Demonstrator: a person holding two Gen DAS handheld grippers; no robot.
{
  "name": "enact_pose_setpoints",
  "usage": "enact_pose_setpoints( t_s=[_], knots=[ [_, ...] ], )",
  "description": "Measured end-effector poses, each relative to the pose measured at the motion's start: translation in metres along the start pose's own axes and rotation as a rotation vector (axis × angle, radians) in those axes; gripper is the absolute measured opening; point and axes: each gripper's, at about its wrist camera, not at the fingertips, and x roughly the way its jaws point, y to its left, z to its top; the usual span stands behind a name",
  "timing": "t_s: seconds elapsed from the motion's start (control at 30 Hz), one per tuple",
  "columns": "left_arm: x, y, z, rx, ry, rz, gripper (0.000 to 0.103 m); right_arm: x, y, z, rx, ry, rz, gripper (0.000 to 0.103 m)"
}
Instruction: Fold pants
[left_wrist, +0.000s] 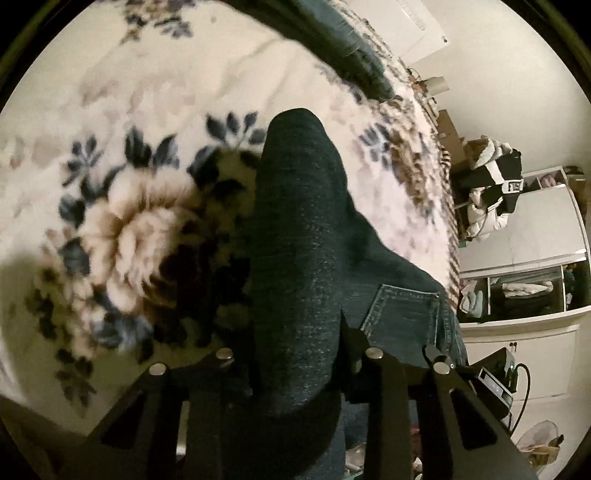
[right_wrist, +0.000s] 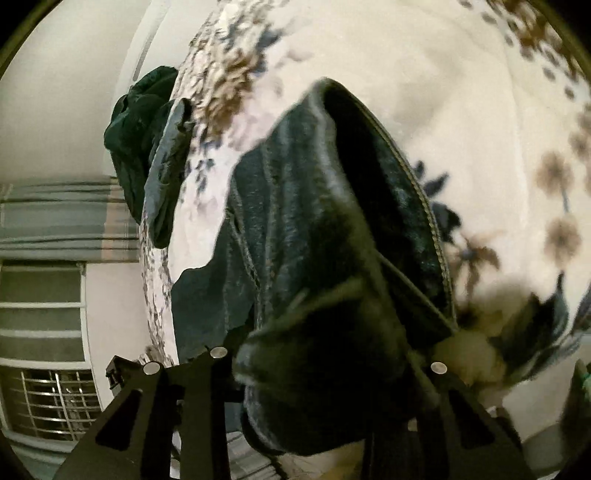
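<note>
The left gripper (left_wrist: 295, 369) has a thick fold of dark denim bunched between its two black fingers (left_wrist: 380, 398), so it looks clamped on the jeans (left_wrist: 295, 229); the cloth rises straight ahead of it in a tall rounded hump, and just to its right a back pocket (left_wrist: 402, 314) with pale stitching lies beside the finger. Beyond the denim, on both sides, spreads a cream bedspread (left_wrist: 122, 221) printed with brown and blue flowers; farther right, past the bed's edge, white cupboards (left_wrist: 517, 240) stand with clothes piled on them.

The right gripper (right_wrist: 325, 369) likewise has the jeans (right_wrist: 314, 221) wadded between its fingers (right_wrist: 199, 402), gripped as far as I can see; the right finger is mostly buried under cloth. Ahead of it a stitched hem (right_wrist: 424, 199) runs up to a dark open fold; behind that lies the floral bedspread (right_wrist: 424, 92). Off to its left, at the bed's edge, another dark green garment (right_wrist: 140, 122) is heaped, and beyond that a barred window (right_wrist: 48, 398) shows low in the wall.
</note>
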Motion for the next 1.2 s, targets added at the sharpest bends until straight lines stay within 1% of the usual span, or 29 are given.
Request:
enact_pose_setpoints(
  t_s=[0.1,0.2,0.27,0.4,0.43,0.53,0.57,0.6,0.63,0.7,0.73,0.77,0.8,0.83,0.93,1.03,1.07,1.1,1.17,1.2],
  knots=[
    [-0.023,-0.017,0.003,-0.007,-0.019,-0.019,0.027,-0.018,0.019,0.002,-0.005,0.002,0.019,0.034],
    [-0.051,-0.042,0.013,0.002,-0.037,-0.027,0.027,-0.044,0.038,-0.002,-0.028,0.005,0.041,0.034],
    [-0.069,-0.060,0.024,0.009,-0.051,-0.032,0.027,-0.059,0.062,0.003,-0.043,0.007,0.059,0.034],
    [-0.100,-0.096,0.066,0.042,-0.100,-0.052,0.027,-0.070,0.120,0.024,-0.087,-0.010,0.095,0.034],
    [-0.106,-0.103,0.082,0.051,-0.120,-0.057,0.027,-0.070,0.133,0.029,-0.095,-0.015,0.105,0.034],
    [-0.112,-0.116,0.130,0.066,-0.167,-0.077,0.027,-0.062,0.183,0.060,-0.122,-0.054,0.141,0.034],
    [-0.112,-0.120,0.154,0.071,-0.184,-0.086,0.027,-0.053,0.196,0.072,-0.126,-0.063,0.147,0.034],
    [-0.117,-0.114,0.168,0.076,-0.193,-0.093,0.027,-0.043,0.215,0.088,-0.132,-0.080,0.156,0.034],
    [-0.117,-0.113,0.187,0.082,-0.204,-0.097,0.027,-0.037,0.227,0.096,-0.133,-0.088,0.162,0.034],
    [-0.115,-0.109,0.234,0.094,-0.224,-0.103,0.027,-0.008,0.261,0.128,-0.136,-0.107,0.180,0.034],
    [-0.113,-0.105,0.250,0.096,-0.229,-0.106,0.027,0.002,0.271,0.136,-0.140,-0.112,0.184,0.034],
    [-0.108,-0.100,0.277,0.101,-0.234,-0.104,0.027,0.017,0.284,0.148,-0.147,-0.119,0.188,0.034],
    [-0.105,-0.094,0.295,0.106,-0.238,-0.101,0.027,0.039,0.297,0.165,-0.146,-0.123,0.192,0.034],
    [-0.101,-0.089,0.313,0.110,-0.239,-0.096,0.027,0.053,0.305,0.173,-0.144,-0.122,0.194,0.034],
    [-0.077,-0.061,0.370,0.114,-0.234,-0.077,0.027,0.116,0.330,0.209,-0.135,-0.114,0.190,0.034],
    [-0.053,-0.033,0.406,0.103,-0.216,-0.062,0.027,0.172,0.338,0.233,-0.132,-0.096,0.174,0.034],
    [-0.043,-0.023,0.416,0.096,-0.209,-0.056,0.027,0.183,0.335,0.235,-0.131,-0.091,0.167,0.034],
    [-0.032,-0.012,0.425,0.090,-0.197,-0.045,0.027,0.202,0.334,0.242,-0.126,-0.079,0.159,0.034],
    [-0.012,0.006,0.437,0.071,-0.160,-0.021,0.028,0.233,0.327,0.251,-0.123,-0.062,0.125,0.034],
    [0.000,0.017,0.441,0.054,-0.129,0.004,0.028,0.244,0.322,0.256,-0.119,-0.050,0.115,0.034]
  ],
)
